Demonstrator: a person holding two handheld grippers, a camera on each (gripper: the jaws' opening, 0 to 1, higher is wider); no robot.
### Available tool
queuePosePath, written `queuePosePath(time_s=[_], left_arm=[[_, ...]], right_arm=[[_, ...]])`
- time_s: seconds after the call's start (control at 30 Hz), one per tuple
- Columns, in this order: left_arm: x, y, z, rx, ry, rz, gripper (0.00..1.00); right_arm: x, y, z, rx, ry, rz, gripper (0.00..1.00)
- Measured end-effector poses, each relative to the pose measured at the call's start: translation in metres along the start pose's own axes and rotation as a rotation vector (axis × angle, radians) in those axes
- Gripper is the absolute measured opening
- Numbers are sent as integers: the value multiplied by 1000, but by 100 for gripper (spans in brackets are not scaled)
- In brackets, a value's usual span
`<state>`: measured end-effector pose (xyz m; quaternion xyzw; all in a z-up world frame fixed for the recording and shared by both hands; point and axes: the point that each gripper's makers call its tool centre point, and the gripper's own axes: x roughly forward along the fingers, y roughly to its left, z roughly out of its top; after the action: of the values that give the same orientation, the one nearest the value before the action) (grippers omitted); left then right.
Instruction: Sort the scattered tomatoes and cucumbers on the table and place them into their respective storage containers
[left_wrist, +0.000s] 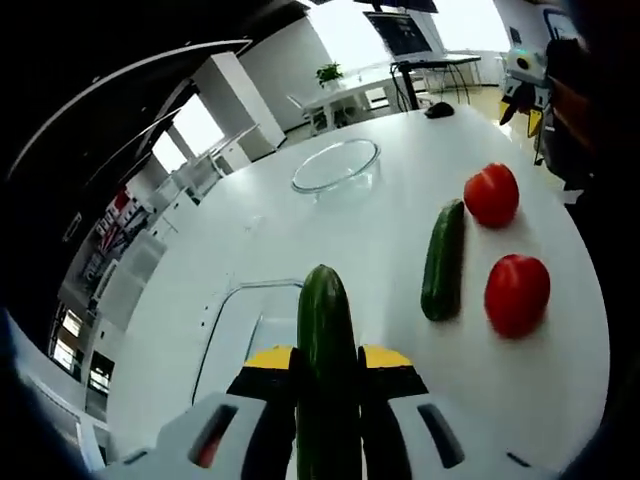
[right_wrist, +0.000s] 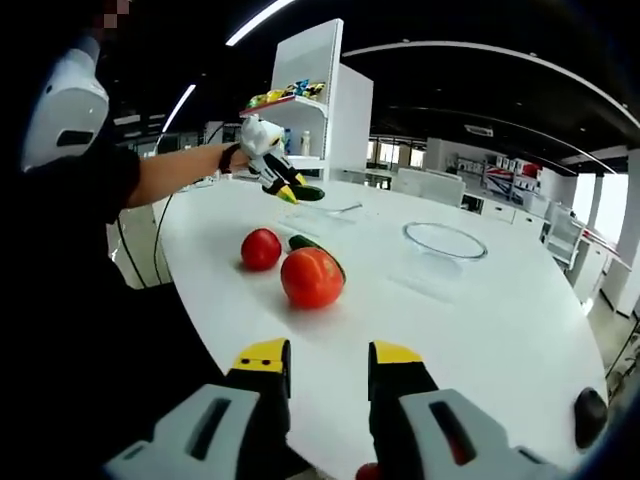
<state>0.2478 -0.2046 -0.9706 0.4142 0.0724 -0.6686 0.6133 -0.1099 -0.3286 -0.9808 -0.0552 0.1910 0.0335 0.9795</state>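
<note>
With the left gripper (left_wrist: 328, 372) clenched on a cucumber (left_wrist: 326, 340) at lower centre, above the clear rectangular container (left_wrist: 232, 322), lower it squarely inside before letting go; the right gripper (right_wrist: 328, 372) waits with jaws apart and empty.

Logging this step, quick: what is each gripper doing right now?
Left gripper: shut on a cucumber.
Right gripper: open, holding nothing.

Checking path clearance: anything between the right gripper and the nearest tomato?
Nothing. In the right gripper view, bare white table lies between the open right gripper and the nearest tomato.
</note>
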Motion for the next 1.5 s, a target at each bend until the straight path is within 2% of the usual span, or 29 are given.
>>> queuePosePath(time_s=[0.2,0.33,0.57,0.73,0.87,1.07,1.37,1.5], left_arm=[[10,12,5,32,-24,-17,23],[14,22,11,31,-36,-5,23],[23,29,13,52,-41,-17,23],[33,33,7,62,-35,-37,23],[38,38,3,65,-41,-26,23],[42,37,-2,82,-30,-42,23],[43,37,-7,62,-20,-50,23],[42,38,-10,62,-36,-26,25]], right_arm=[[3,1,1,1,-2,1,30],[2,3,-1,3,6,2,30],[-2,-2,0,6,5,-16,29],[-1,-3,-4,10,9,-14,29],[0,-2,-5,16,9,-13,29],[0,-2,-6,20,9,-14,29],[-2,0,-7,21,13,-17,29],[-3,0,-8,23,16,-18,29]])
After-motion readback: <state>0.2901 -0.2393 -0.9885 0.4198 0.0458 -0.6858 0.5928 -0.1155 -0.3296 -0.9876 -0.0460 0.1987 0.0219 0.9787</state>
